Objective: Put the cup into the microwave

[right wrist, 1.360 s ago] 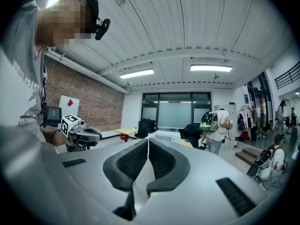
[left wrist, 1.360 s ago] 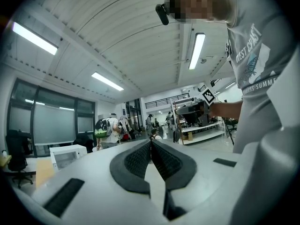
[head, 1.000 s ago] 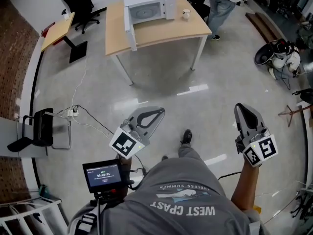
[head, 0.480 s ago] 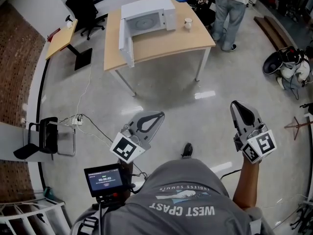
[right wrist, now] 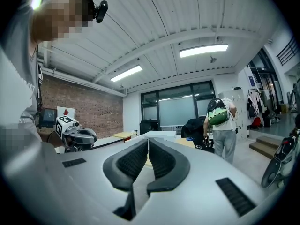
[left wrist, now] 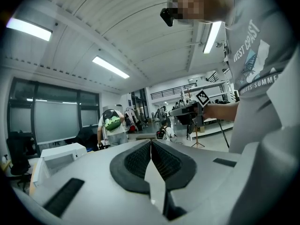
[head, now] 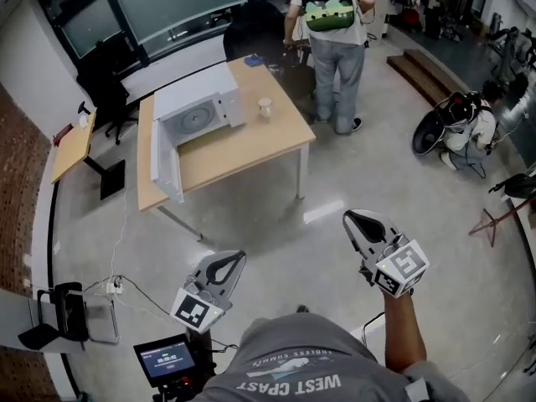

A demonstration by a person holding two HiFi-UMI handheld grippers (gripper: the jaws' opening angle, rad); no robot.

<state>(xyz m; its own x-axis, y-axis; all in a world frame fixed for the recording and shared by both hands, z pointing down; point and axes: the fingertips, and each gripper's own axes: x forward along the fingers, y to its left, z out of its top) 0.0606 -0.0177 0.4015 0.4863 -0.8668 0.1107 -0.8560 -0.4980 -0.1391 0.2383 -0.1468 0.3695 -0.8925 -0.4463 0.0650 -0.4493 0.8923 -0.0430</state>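
Observation:
A white cup (head: 265, 107) stands on the wooden table (head: 251, 145), just right of the white microwave (head: 198, 112). The microwave's door (head: 165, 162) hangs open to the left. Both grippers hover over the floor, well short of the table. My left gripper (head: 234, 259) is shut with nothing between its pads (left wrist: 151, 150). My right gripper (head: 353, 218) is shut too, pads (right wrist: 147, 149) together and empty. The microwave (left wrist: 60, 155) shows far off in the left gripper view, and the microwave (right wrist: 160, 135) also shows just over the jaws in the right gripper view.
A person with a green backpack (head: 330, 15) stands at the table's far right corner. Office chairs (head: 109, 99) and a side desk (head: 72, 146) are at the left. A pile of gear (head: 456, 122) lies at the right. Cables (head: 126, 296) and a chair (head: 59, 323) sit lower left.
The table and microwave have slid down and left in the head view and more of the room shows. Both grippers sit lower in the frame and stay shut.

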